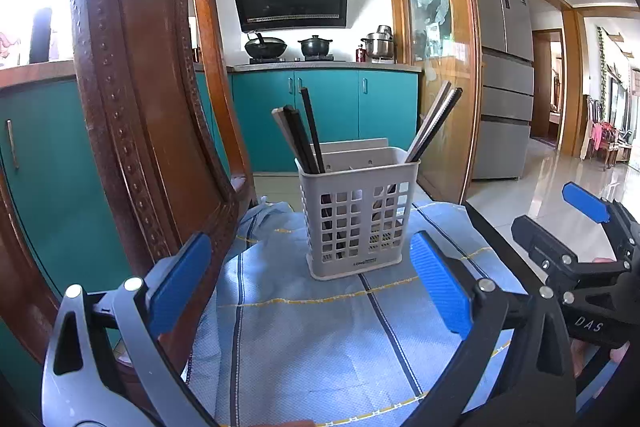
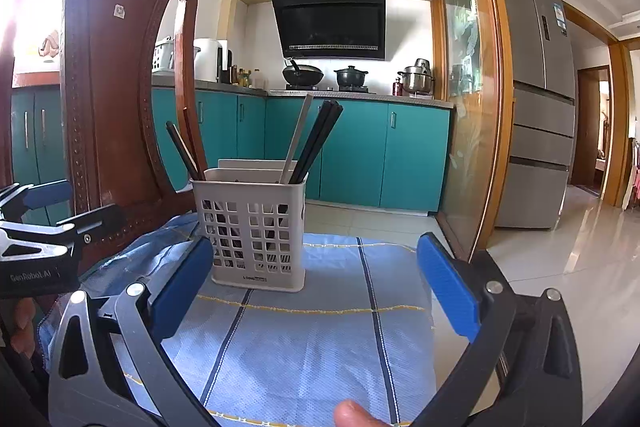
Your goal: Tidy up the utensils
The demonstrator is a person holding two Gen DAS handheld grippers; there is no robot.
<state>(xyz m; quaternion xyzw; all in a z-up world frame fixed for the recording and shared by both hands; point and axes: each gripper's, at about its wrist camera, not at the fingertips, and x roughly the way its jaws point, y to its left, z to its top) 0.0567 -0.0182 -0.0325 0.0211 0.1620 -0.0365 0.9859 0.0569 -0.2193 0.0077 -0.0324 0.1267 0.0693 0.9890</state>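
A white slotted utensil holder (image 1: 354, 215) (image 2: 254, 227) stands upright on a blue cloth (image 1: 312, 323) (image 2: 304, 327). Black and pale chopsticks (image 1: 304, 135) lean out of its left compartment, and more chopsticks (image 1: 434, 121) lean out of its right side. In the right wrist view, chopsticks (image 2: 314, 141) lean right and one dark stick (image 2: 182, 151) leans left. My left gripper (image 1: 310, 285) is open just in front of the holder, holding nothing. My right gripper (image 2: 316, 287) is open too, with the holder ahead near its left finger.
A carved wooden chair back (image 1: 140, 99) (image 2: 116, 75) rises close on the left of the holder. Teal kitchen cabinets (image 1: 324, 119), a stove with pots (image 2: 324, 75), a glass door (image 2: 468, 87) and a grey fridge (image 2: 536, 107) stand behind. A fingertip (image 2: 352, 413) shows at the bottom.
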